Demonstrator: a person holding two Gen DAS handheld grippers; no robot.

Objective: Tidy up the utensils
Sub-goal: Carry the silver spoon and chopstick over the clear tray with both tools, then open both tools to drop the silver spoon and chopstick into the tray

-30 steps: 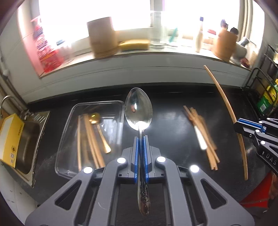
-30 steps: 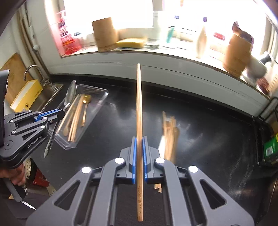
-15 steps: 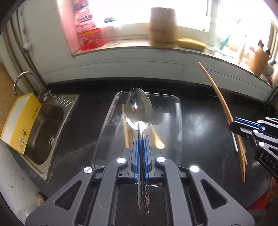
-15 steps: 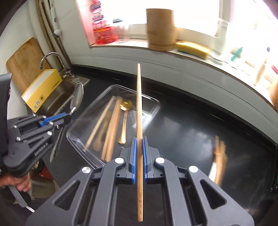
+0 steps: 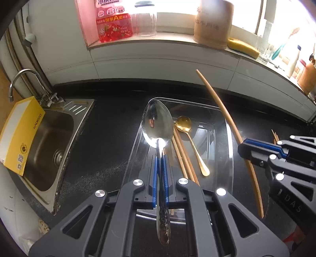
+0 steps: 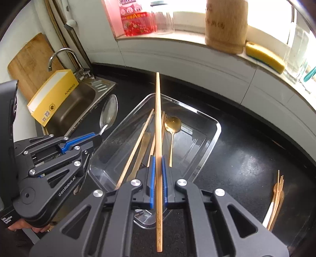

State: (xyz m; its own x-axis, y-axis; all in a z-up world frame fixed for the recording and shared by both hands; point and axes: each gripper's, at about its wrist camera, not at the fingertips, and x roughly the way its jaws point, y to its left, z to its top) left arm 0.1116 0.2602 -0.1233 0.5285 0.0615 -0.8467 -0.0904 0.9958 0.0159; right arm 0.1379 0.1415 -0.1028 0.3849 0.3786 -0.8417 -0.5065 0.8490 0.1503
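Black counter [image 5: 102, 142]: above the tray [image 5: 230, 138] we clamp spoon [image 5: 157, 124] in left tool [image 5: 160, 168], chopstick [image 6: 158, 118] in right tool [image 6: 157, 174]; more utensils [image 6: 276, 195] wait right of it.

light: strong daylight from window [image 5: 246, 11], blown out white | glare: streaks on black desk [image 6: 246, 158] and clear tray [image 5: 229, 138] | blur: slight on sill items | edges: fisheye bending, dark corners

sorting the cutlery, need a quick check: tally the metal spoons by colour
silver: 1, the silver spoon gripped in the left claw
gold: 1, the gold spoon lying in the clear tray
total: 2
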